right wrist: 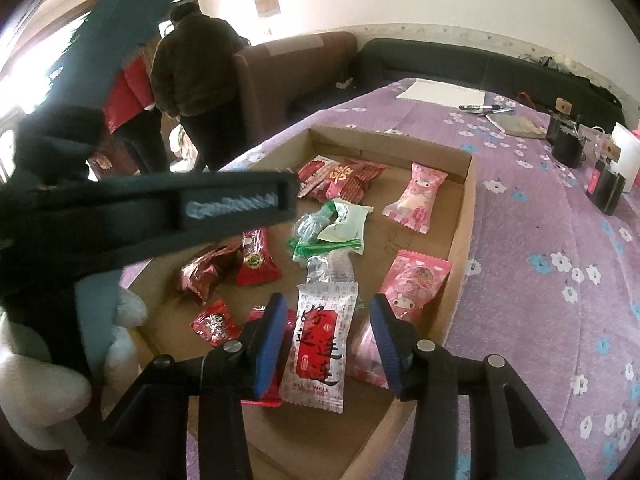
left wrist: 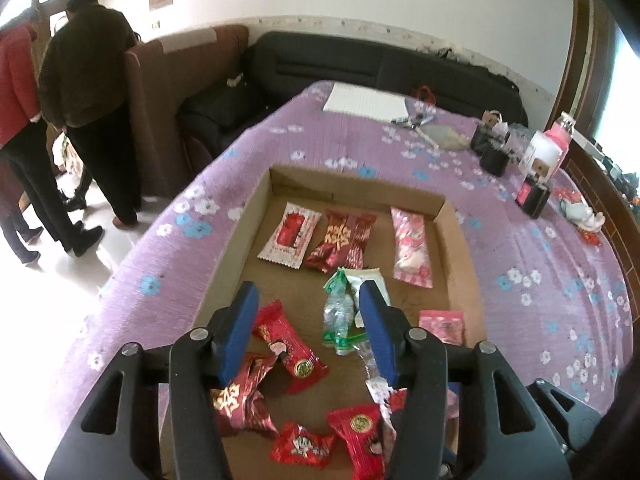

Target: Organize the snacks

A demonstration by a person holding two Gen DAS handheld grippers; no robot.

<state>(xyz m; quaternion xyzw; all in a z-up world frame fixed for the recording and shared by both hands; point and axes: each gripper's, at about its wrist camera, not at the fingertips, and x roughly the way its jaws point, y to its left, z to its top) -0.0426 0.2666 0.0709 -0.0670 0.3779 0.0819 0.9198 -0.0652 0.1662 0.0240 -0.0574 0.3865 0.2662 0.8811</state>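
- Between the spread fingers of the right tool point(right wrist: 326, 340), nothing is pinched: the white-and-red snack packet point(right wrist: 318, 348) lies flat on the cardboard tray point(right wrist: 460, 236) near its close edge, both pads clear of it
- Closing from here could catch the pink packet point(right wrist: 416, 280) just beside the right pad, or the red wrapper partly under the left one, so two snacks might lift together
- The left tool point(left wrist: 308, 332) hovers spread and empty over the green-and-clear packet point(left wrist: 340, 316) mid-tray; a low pass could drag it into the tidy row at the far edge
- That thin clear wrapper looks slippery and may slide out of a shallow pinch
- The tray sits on a soft purple bed cover point(left wrist: 540, 260), so pressing down hard could tilt it and scatter the loose red candies point(left wrist: 356, 432)
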